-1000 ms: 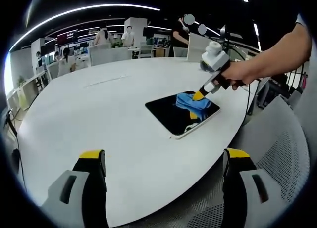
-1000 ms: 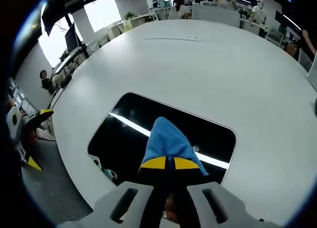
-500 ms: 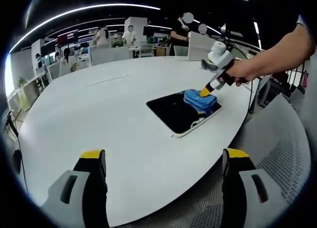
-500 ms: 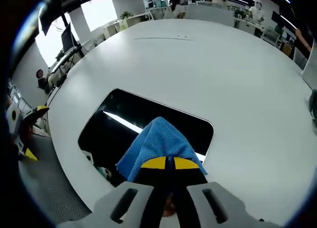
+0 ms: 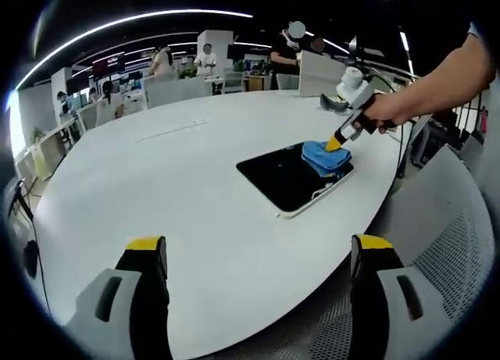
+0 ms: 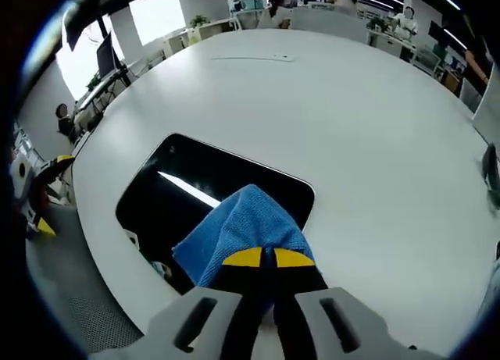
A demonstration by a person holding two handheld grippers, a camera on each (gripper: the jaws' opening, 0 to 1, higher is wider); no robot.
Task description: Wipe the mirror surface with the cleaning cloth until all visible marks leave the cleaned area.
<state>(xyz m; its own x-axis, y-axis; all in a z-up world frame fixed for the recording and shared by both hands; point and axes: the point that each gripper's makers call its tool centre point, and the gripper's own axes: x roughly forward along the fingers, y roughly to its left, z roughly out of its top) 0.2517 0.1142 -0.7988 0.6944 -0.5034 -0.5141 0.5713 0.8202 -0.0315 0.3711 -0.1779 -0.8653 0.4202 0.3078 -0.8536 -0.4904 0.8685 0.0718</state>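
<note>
Cloth (image 6: 238, 229) (soft, bunching) sits clamped in right gripper (image 6: 259, 258) at mirror's (image 6: 187, 192) five o'clock; left gripper (image 5: 258, 254) gapes.

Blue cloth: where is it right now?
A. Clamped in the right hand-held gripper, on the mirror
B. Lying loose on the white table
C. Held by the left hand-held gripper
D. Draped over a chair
A: the blue cloth sits pinched in the right hand-held gripper, pressed onto the mirror.

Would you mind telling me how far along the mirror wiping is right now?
Underway: the right gripper presses the blue cleaning cloth onto one end of the dark rectangular mirror. The left gripper waits open. Marks are too small to judge, so wiping isn't confirmed finished.
</note>
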